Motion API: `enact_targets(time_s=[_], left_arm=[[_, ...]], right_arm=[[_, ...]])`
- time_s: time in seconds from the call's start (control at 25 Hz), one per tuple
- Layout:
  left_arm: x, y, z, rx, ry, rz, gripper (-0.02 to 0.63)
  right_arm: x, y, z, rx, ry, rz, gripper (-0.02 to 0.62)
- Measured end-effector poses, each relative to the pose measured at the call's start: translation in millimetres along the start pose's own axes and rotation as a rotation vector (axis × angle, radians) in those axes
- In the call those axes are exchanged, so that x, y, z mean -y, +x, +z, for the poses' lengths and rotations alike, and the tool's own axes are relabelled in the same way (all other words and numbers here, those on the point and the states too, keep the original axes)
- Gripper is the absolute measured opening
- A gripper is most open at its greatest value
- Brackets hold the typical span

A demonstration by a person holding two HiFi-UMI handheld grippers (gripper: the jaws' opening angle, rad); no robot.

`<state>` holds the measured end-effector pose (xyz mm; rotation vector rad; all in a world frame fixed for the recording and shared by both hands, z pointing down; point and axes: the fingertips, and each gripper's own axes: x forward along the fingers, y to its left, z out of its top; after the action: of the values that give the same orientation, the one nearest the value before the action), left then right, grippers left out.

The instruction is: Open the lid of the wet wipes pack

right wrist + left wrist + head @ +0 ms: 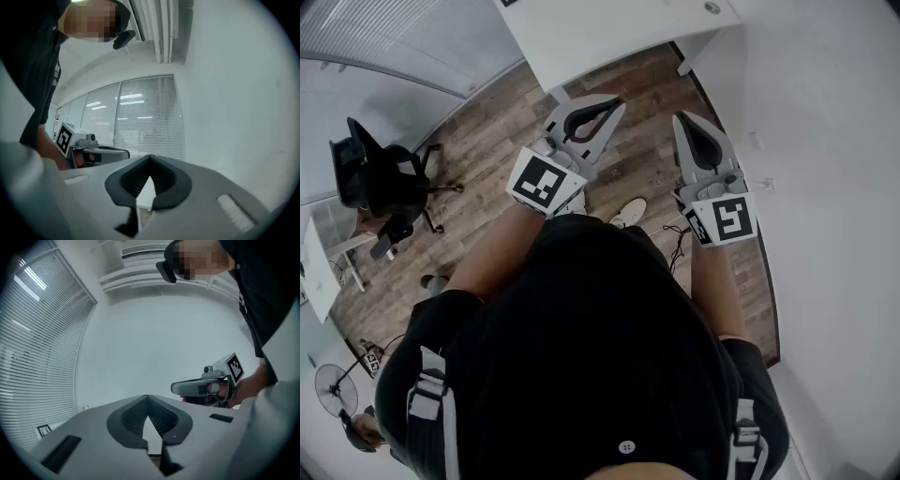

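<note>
No wet wipes pack shows in any view. In the head view my left gripper [614,101] and my right gripper [682,119] are held level in front of the person's body, side by side above the floor. Both have their jaws closed tip to tip with nothing between them. The left gripper view shows the left gripper [147,398] shut against a bare white wall, with the right gripper [187,387] off to its right. In the right gripper view the right gripper [150,158] is shut, and the left gripper [119,152] sits to its left.
A white table [609,37] stands ahead at the top of the head view, over a wood floor [487,141]. A black office chair [380,183] is at the left, a fan [337,389] at bottom left. A white wall [834,187] runs along the right. Window blinds [145,117] face the grippers.
</note>
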<state>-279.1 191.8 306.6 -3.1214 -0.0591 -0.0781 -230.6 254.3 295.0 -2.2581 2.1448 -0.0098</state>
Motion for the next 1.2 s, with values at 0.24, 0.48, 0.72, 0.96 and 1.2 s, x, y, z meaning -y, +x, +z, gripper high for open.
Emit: enact_targets(time_s=[0.24, 0.48, 0.72, 0.96, 1.2], left_arm=[[-5.4, -3.4, 3.4, 0.01, 0.007, -0.011, 0.005], [-14.8, -5.7, 2.7, 0.007, 0.008, -0.02, 0.005], [-13.3, -12.7, 1.7, 0.006, 0.006, -0.037, 0.005], [-5.3, -12.9, 5.8, 0.015, 0.009, -0.05, 0.005], [14.2, -9.3, 6.1, 0.015, 0.02, -0.068, 0.005]], right_arm=[[-3.1, 0.0, 0.8, -0.002, -0.003, -0.035, 0.011], [-4.6, 2.6, -0.8, -0.009, 0.014, -0.056, 0.011], [-10.8, 2.6, -1.1, -0.016, 0.0, -0.069, 0.011], [-9.1, -1.5, -3.1, -0.028, 0.01, -0.069, 0.043], [-6.1, -16.3, -4.8, -0.02, 0.027, -0.056, 0.128]])
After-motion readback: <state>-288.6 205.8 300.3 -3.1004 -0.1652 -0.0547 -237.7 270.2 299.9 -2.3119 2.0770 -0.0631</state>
